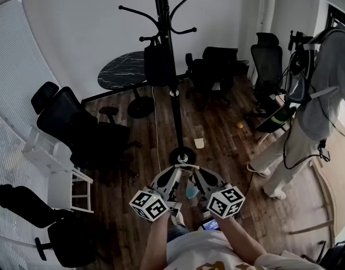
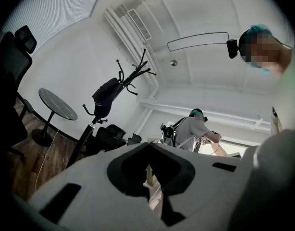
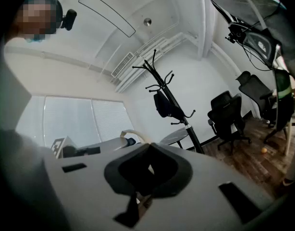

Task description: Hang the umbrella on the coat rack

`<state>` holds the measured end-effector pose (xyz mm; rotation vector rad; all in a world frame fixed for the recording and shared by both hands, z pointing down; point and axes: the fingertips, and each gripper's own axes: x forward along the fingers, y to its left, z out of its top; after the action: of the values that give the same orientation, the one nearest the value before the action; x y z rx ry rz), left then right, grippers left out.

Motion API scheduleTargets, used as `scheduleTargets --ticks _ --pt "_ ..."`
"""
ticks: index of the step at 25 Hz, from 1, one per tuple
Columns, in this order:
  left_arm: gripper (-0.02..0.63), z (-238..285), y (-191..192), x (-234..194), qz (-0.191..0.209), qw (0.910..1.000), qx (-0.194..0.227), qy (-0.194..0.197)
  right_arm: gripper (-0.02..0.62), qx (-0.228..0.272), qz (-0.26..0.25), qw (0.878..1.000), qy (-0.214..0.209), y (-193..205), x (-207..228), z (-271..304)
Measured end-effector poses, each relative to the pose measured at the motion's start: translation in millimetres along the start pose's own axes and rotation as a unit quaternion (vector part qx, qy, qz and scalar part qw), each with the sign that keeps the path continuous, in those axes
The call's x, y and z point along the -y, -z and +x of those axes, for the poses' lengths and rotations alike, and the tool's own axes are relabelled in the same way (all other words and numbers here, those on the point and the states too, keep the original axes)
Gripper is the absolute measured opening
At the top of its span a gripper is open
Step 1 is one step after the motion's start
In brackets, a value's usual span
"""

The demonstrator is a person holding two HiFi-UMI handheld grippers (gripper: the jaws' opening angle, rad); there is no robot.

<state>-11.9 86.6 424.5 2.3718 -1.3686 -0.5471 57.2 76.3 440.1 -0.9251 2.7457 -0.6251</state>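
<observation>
The black coat rack (image 1: 171,66) stands mid-room on a round base (image 1: 182,155). A dark folded bundle that looks like the umbrella (image 1: 155,63) hangs from a hook on its left side. The same bundle shows on the rack in the left gripper view (image 2: 106,97) and the right gripper view (image 3: 163,105). My left gripper (image 1: 179,170) and right gripper (image 1: 196,173) are held close to my chest, well short of the rack. Their tips lean toward each other. Both are shut with nothing in them, as the left gripper (image 2: 150,143) and right gripper (image 3: 150,144) show in their own views.
Black office chairs (image 1: 77,128) stand left of the rack, with more chairs (image 1: 217,66) behind it. A round dark table (image 1: 119,72) is at the back, a white step stool (image 1: 60,173) at left. A person (image 1: 318,106) stands at right. A small orange ball (image 1: 239,125) lies on the wood floor.
</observation>
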Motion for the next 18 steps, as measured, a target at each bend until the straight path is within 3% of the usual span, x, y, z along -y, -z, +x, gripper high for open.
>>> scheduleTargets --ticks 10,18 --pt "0.02 14 9 6 -0.009 1.0 0.002 0.001 0.011 -0.006 -0.014 1.0 -0.001 -2 13 -9" --pt "0.02 25 10 15 -0.009 1.0 0.004 0.0 0.011 -0.007 0.008 1.0 -0.01 -4 21 -10"
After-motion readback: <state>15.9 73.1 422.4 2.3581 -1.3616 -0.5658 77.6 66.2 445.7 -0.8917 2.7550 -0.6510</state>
